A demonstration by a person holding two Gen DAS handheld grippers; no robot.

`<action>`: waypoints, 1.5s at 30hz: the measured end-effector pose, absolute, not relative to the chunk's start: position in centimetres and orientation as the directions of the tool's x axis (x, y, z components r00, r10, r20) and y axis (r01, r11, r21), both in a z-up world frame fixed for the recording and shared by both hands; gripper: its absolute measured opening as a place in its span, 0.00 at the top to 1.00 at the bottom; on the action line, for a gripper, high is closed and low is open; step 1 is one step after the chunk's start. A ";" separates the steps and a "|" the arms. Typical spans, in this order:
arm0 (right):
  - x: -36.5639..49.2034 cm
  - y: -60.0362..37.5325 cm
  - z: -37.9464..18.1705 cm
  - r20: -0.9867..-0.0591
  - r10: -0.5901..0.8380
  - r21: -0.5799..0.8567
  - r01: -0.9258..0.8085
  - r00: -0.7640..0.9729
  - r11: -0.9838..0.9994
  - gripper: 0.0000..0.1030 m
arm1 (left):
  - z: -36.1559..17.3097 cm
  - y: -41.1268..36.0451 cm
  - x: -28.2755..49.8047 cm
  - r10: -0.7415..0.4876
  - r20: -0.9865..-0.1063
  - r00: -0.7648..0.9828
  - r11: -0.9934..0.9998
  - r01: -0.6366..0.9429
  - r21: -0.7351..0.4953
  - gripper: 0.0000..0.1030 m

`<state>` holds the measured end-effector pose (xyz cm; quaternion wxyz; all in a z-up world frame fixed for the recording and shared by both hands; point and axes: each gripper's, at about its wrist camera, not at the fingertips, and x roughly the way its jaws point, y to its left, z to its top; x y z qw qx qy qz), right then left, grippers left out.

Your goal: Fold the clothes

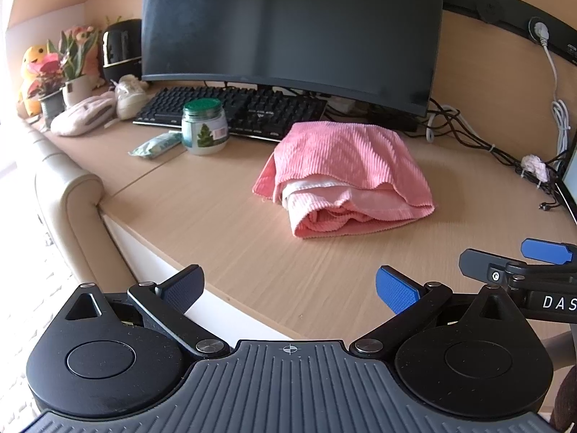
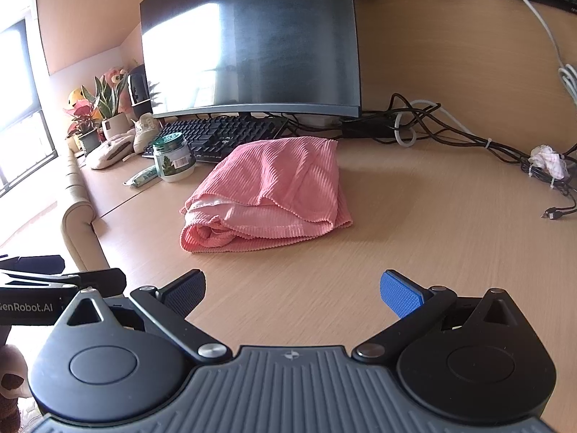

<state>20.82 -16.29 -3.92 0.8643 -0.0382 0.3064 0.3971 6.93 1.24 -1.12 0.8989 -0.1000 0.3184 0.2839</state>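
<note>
Hovering over desk (image 1: 223, 223) front edge: left gripper (image 1: 288, 288) and right gripper (image 2: 292, 290), both spread wide, holding nothing. Folded pink ribbed garment (image 2: 274, 195) lying mid-desk, just before keyboard (image 1: 230, 108), beside green-lidded jar (image 1: 203, 126).

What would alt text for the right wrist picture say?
A folded pink ribbed cloth lies on a light wooden desk, ahead of the open, empty right gripper. Behind it stand a black keyboard and dark monitor.
</note>
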 end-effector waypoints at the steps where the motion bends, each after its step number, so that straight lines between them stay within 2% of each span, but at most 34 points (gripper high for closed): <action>1: 20.8 -16.3 -3.9 -0.559 0.663 0.177 -0.710 0.497 0.682 0.00 | -1.1 1.3 6.9 0.446 -0.630 0.635 0.819 -0.574 0.001 0.00; 45: 21.2 -16.2 -4.2 -0.566 0.660 0.186 -0.703 0.494 0.686 0.00 | -1.0 1.4 7.3 0.429 -0.625 0.652 0.827 -0.561 -0.017 0.00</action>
